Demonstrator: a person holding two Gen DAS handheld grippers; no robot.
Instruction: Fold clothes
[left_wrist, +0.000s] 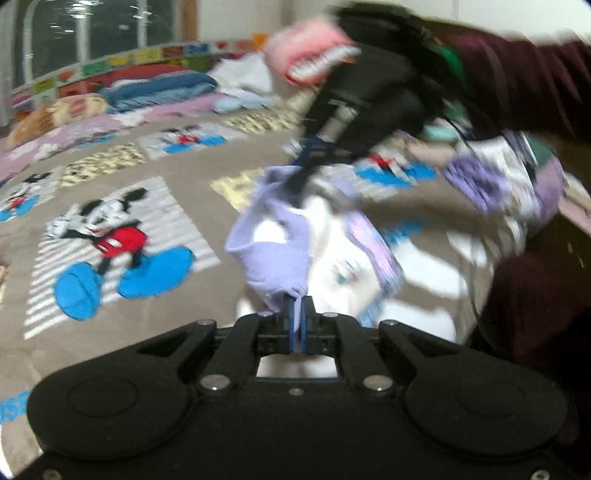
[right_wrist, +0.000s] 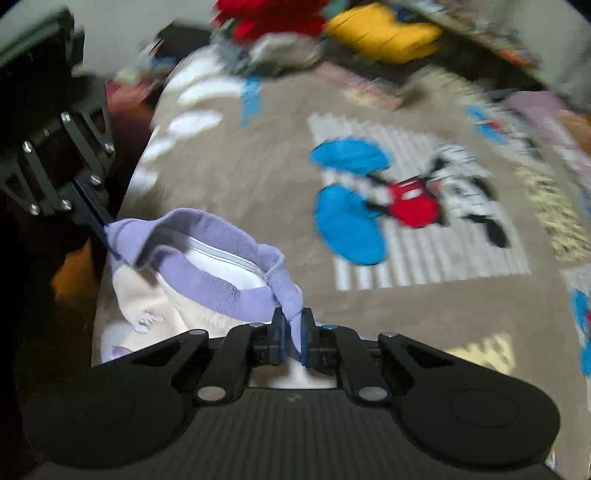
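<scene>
A: Currently gripping: left gripper (left_wrist: 297, 301) clamping the lilac collar (right_wrist: 221, 291) of the white top (left_wrist: 343, 273); right gripper (right_wrist: 292, 321) pinching its other end, above the blanket (right_wrist: 258, 177).

B: Lifting stage. Next: spreading, laying flat.

Left wrist view: right gripper (left_wrist: 295, 181) beyond the claw is motion-smeared, fingertips buried in the lilac collar (left_wrist: 273, 254), contact unreadable. Clothes pile (left_wrist: 498, 177) up right of the claw: pure blur, items can't be separated. Right wrist view: garment body (right_wrist: 147, 295) drops behind the claw housing, lower part hidden. Chest print (right_wrist: 147, 319) too small to read. Far heap (right_wrist: 376, 29) blurred.
</scene>
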